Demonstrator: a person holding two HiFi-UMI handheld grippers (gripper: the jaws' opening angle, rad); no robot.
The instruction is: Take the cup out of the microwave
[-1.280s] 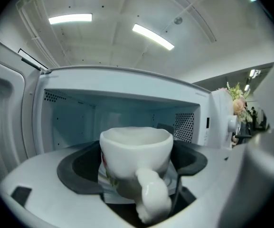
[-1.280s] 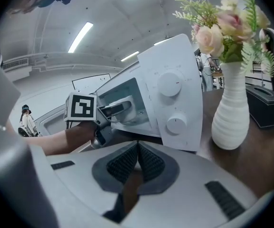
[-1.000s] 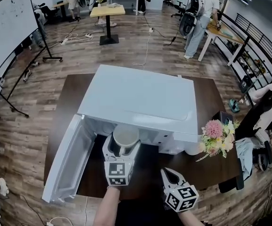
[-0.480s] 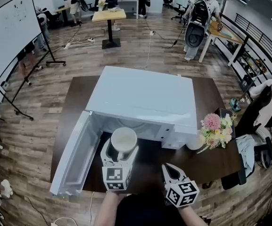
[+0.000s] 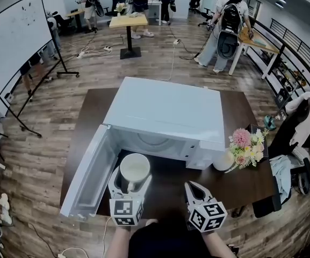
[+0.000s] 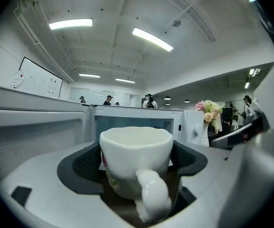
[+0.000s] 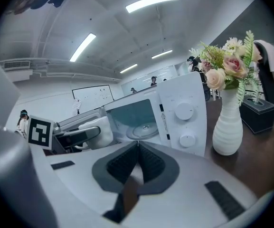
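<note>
Left gripper view: cup clamped inside the left claw; right claw clenched, empty.

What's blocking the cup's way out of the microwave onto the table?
Nothing visible. The left gripper is shut on the cup, outside the microwave, whose door stands open at left. The right gripper is shut, off to the cup's right.

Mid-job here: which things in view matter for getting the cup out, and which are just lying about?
Job: cup; left gripper, shut on it; microwave; its open door.
Lying about: flower vase; black box; whiteboard; right gripper, shut and empty.
</note>
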